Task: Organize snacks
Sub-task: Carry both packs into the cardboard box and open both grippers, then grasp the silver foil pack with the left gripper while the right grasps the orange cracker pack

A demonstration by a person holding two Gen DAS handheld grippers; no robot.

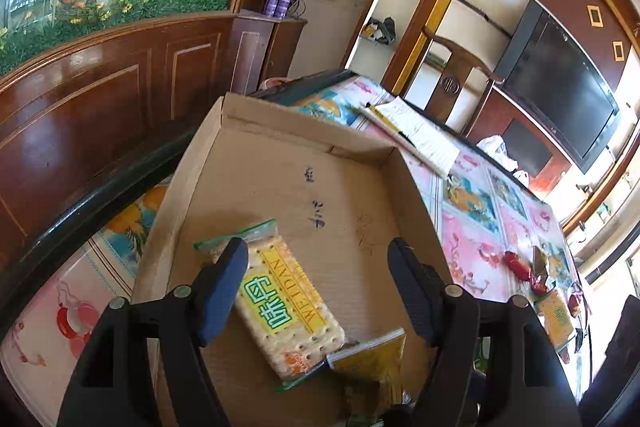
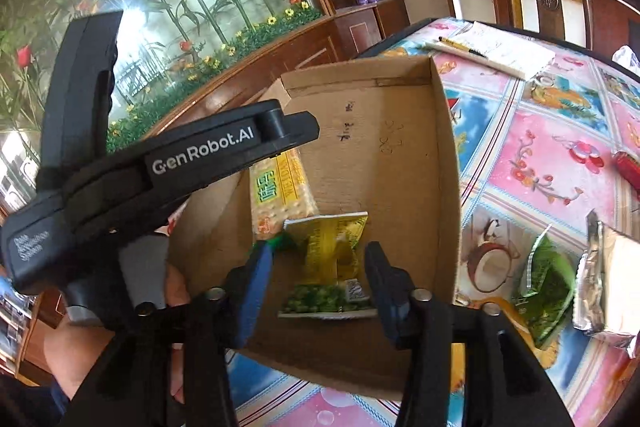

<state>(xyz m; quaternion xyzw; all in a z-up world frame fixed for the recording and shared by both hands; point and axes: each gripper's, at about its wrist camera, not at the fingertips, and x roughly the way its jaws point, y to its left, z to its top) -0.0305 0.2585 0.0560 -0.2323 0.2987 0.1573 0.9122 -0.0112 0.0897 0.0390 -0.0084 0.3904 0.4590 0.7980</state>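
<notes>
A shallow cardboard box (image 1: 280,131) lies on the flowered tablecloth. On its floor a cracker pack (image 1: 288,303) rests between the fingers of my left gripper (image 1: 318,283), which is open; the pads do not press on it. Beside it lies a yellow and green pea packet (image 2: 332,255), framed by my open right gripper (image 2: 320,283) just above it. The cracker pack (image 2: 280,195) shows partly under the left device's black housing (image 2: 200,159). On the cloth to the right lie a green packet (image 2: 544,283), a silver foil pack (image 2: 608,291), red snacks (image 1: 518,265) and another cracker pack (image 1: 556,315).
A notebook with a pen (image 2: 496,51) lies at the table's far side, with a wooden chair (image 1: 456,67) behind it. A dark wooden cabinet (image 1: 100,99) runs close along the box's left side. A hand (image 2: 176,283) grips the left device.
</notes>
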